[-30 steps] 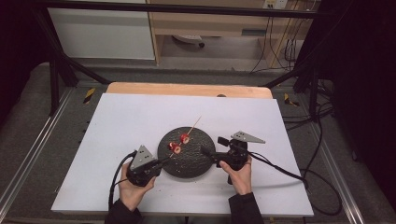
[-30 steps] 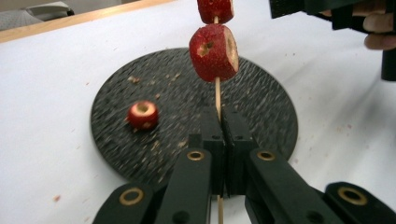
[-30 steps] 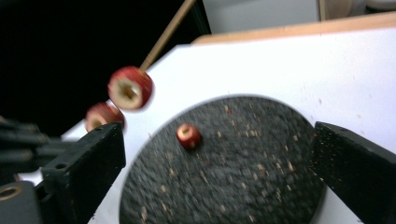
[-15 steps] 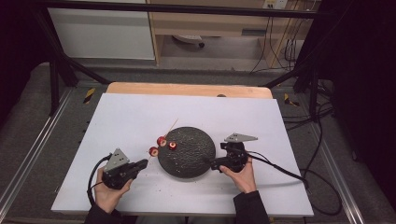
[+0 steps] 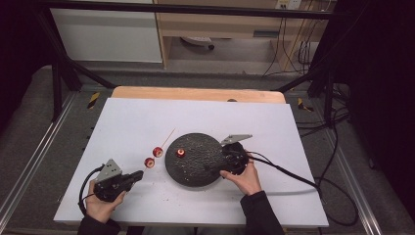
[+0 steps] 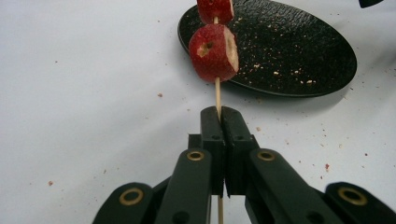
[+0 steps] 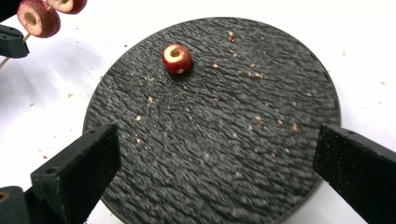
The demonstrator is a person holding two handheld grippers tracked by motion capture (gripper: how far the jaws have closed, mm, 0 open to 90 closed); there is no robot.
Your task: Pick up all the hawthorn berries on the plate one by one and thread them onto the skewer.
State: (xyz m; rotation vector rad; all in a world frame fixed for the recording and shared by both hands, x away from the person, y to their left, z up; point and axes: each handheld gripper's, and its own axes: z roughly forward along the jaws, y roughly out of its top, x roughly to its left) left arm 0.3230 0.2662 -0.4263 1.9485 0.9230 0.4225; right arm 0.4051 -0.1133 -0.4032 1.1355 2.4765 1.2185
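Skewer (image 6: 217,95): thin wooden stick, light and likely brittle, carrying two red fruit slices (image 6: 214,52), held over the table left of the plate (image 5: 195,161); best gripped low on bare wood. Left gripper (image 6: 219,114) is clenched on it. Right gripper (image 7: 215,172) gapes empty over the plate, where one loose slice (image 7: 177,59) lies.

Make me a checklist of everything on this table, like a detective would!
Surface: white table, speckled with crumbs.
Job's things: skewer carrying two red fruit pieces; one more fruit piece lies on the dark plate.
Clutter: nothing seen besides crumbs.
Tongs: left tongs shut on the skewer, left of the plate; right tongs open over the plate.
Cables: one trails from the right tongs; more hang at the back right.
Surroundings: metal frame, wooden shelf behind.
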